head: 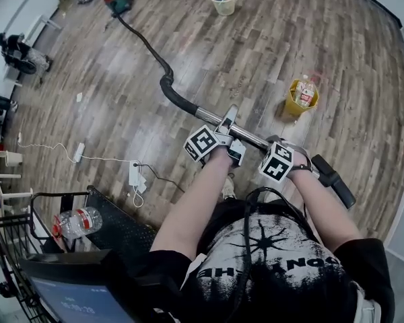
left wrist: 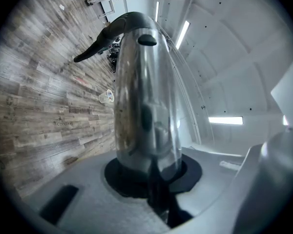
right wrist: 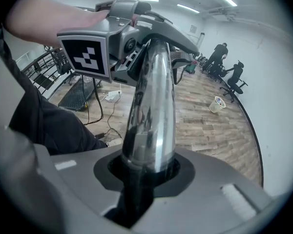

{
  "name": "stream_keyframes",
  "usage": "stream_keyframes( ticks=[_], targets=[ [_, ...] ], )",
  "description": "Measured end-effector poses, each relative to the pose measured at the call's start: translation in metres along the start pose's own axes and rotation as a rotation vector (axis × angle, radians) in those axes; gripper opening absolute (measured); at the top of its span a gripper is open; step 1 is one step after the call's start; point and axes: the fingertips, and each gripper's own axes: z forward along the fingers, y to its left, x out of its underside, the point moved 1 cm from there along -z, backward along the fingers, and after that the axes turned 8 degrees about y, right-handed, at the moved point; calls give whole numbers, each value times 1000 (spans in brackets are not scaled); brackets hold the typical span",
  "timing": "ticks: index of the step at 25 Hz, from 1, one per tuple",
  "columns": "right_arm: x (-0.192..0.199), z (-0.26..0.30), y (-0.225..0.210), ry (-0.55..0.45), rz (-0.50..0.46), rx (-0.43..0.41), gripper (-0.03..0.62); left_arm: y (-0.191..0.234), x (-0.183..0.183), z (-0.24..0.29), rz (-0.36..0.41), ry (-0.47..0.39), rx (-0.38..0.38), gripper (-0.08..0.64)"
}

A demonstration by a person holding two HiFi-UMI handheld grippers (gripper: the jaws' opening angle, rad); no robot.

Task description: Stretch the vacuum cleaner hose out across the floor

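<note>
Wood-plank floor [head: 269,66] of a wide room. Mid-stretch: black hose [head: 145,42] running from the vacuum [head: 118,0] far up the floor to a chrome wand [head: 246,134], bends left in it, not yet straight. Left gripper [head: 227,128] and right gripper [head: 277,143] side by side, jaws of each clamped on the wand. Next, probably: firm grip, steady pull backward without dragging the vacuum along. Lettering on the shirt [head: 276,261] upside down, not legible; label on the bottle [head: 304,91] too small to read.

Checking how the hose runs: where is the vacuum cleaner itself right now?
Head view, top left: the vacuum cleaner sits on the floor at the far end of the black hose, left of the pale bin.
</note>
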Motion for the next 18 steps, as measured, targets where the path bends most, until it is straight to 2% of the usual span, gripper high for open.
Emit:
stream_keyframes(
  ticks=[9, 18],
  targets=[
    [59, -10, -2, -9, -14, -14, 94, -10, 55, 21, -2, -16, -23, 60],
    [84, 6, 8, 8, 65, -48, 92, 11, 82, 36, -21, 59, -34, 61]
  ],
)
